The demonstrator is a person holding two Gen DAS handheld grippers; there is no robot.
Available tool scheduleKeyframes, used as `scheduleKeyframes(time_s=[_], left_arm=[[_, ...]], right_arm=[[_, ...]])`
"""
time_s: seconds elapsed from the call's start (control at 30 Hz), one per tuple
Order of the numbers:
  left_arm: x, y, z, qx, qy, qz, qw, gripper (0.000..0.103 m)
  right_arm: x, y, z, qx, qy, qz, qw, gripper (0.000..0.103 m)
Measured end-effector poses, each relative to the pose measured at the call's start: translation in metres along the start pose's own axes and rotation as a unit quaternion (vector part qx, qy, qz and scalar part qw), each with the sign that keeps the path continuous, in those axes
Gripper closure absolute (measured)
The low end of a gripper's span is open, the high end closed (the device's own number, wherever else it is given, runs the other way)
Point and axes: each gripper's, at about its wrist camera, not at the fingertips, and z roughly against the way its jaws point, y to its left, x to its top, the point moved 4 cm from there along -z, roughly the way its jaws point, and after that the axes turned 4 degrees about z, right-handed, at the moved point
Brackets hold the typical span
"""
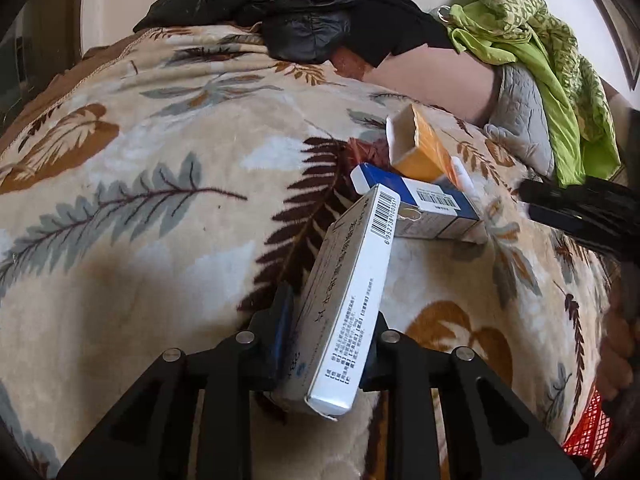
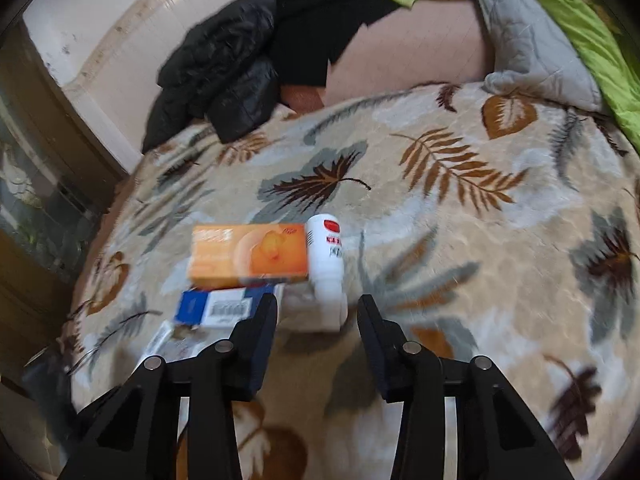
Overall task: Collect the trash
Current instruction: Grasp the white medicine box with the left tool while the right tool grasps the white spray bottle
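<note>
My left gripper is shut on a long white medicine box with a barcode, held tilted above the leaf-patterned blanket. Beyond it lie a blue and white box and an open orange box. My right gripper is open just short of a white bottle with a red label. The orange box lies left of the bottle, with the blue box in front of it. The right gripper also shows at the right edge of the left wrist view.
A black jacket lies at the far end of the bed. Green cloth and a grey quilted cushion sit at the back right. A red mesh basket shows at the lower right.
</note>
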Motion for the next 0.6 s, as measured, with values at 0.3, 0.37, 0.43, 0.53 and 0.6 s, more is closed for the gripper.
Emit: scheduleKeyframes(time_s=[0.3,0.37,0.43,0.53,0.6], left_arm=[[0.004,-0.002,-0.002,-0.008,-0.006,-0.009,0.9999,0.084],[0.004,-0.003,0.0,-0.015,-0.011,-0.007,0.9998,0.084],[0.006,-0.004,0.004,-0.025,-0.02,-0.003,0.9995,0.085],[0.007,-0.005,0.014,-0.037,-0.038,-0.001,0.9986,0.09],[0.008,-0.005,0.021,-0.041,-0.051,0.001,0.9979,0.09]], right_arm=[[0.019,-0.003,-0.066,-0.041,0.038,0.014,0.998,0.071],[0.018,-0.006,-0.066,-0.041,0.028,0.007,0.999,0.071],[0.014,-0.005,-0.055,-0.037,0.016,0.002,0.999,0.071],[0.004,0.001,-0.028,-0.045,-0.012,0.017,0.999,0.071],[-0.008,0.006,-0.004,-0.043,-0.032,0.026,0.998,0.071]])
